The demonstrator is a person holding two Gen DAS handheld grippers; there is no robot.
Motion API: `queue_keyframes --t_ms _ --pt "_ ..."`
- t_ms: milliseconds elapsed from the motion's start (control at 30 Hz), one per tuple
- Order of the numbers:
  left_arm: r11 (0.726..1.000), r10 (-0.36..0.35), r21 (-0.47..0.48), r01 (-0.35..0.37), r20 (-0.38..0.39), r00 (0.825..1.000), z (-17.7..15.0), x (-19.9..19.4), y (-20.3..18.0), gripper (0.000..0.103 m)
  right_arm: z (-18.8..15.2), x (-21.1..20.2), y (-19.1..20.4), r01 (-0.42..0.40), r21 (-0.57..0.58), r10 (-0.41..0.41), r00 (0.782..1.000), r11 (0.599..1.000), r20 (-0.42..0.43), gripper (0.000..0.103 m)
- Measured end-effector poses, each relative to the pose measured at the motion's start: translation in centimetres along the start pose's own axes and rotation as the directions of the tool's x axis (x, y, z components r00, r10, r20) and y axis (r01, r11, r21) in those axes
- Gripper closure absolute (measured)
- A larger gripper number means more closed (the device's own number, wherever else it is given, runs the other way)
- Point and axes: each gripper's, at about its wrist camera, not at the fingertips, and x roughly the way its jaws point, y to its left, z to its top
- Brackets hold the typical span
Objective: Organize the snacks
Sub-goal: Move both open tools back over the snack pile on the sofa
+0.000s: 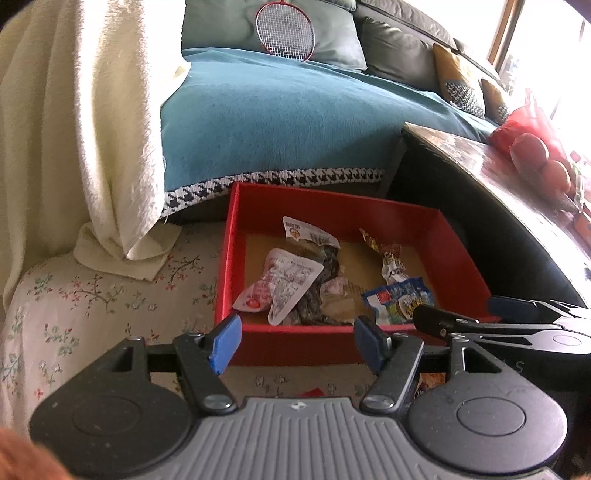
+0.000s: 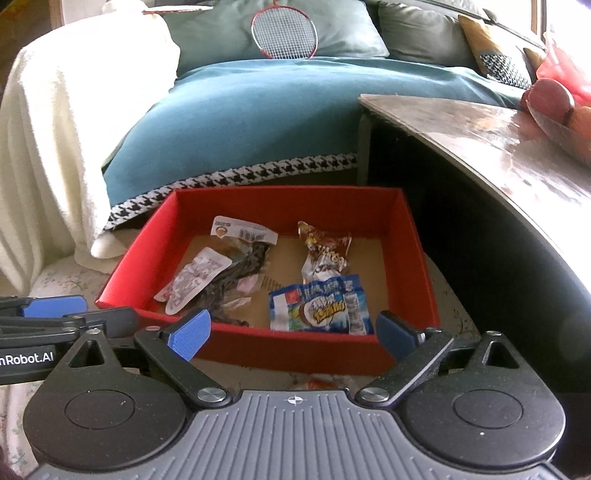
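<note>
Left gripper (image 1: 297,345) hangs w/ its blue pads spread wide, nothing between them, just short of the near wall of the red box (image 1: 458,258). Right gripper (image 2: 293,330) likewise spread & empty, at the box's near edge; it also shows at the right edge of the left wrist view. Box sits on a floral cloth (image 1: 92,306), beside a dark table (image 2: 480,133) and in front of a teal blanket (image 1: 277,122). Inside the box: blue-white snack packet (image 2: 319,308) at the near right, touching the near wall; brown-silver wrapper (image 2: 325,251) just behind it; white-red pouch (image 1: 279,288) at left, lying over a dark seaweed-like pack (image 1: 317,291); white label pack (image 1: 308,232) toward the back. Badminton racket (image 2: 284,33) rests on the cushions; cream towel (image 1: 74,110) hangs at left.
</note>
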Motion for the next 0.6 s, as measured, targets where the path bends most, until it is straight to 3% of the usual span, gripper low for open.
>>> queue_keyframes --t_ms 600 --pt "1.0 -0.006 0.016 0.007 -0.017 1.0 -3.2 -2.8 0.3 0.043 -3.7 -2.7 0.6 -0.005 0.034 0.006 0.999 0.999 -0.035 0.004"
